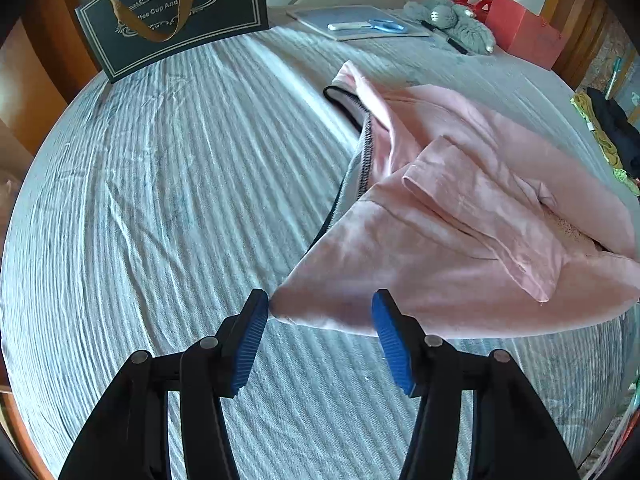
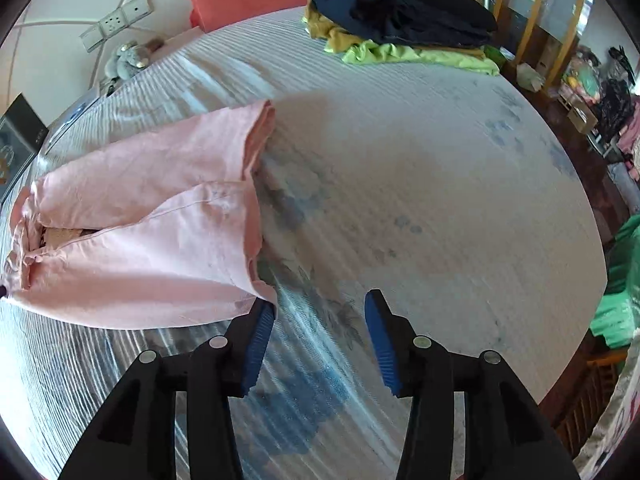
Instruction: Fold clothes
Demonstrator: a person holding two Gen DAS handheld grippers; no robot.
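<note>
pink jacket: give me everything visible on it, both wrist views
The pink jacket is soft, fleece-like fabric with a dark-edged zipper and grey lining. It lies partly folded on the striped bedcover, a sleeve laid across the body. Its near corner sits between the open left gripper pads; its other near corner lies beside the open right gripper.

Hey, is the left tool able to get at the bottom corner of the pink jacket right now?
Probably yes: the left tool stands open with the pink jacket corner already between its fingers, and nothing lies over that corner.
</note>
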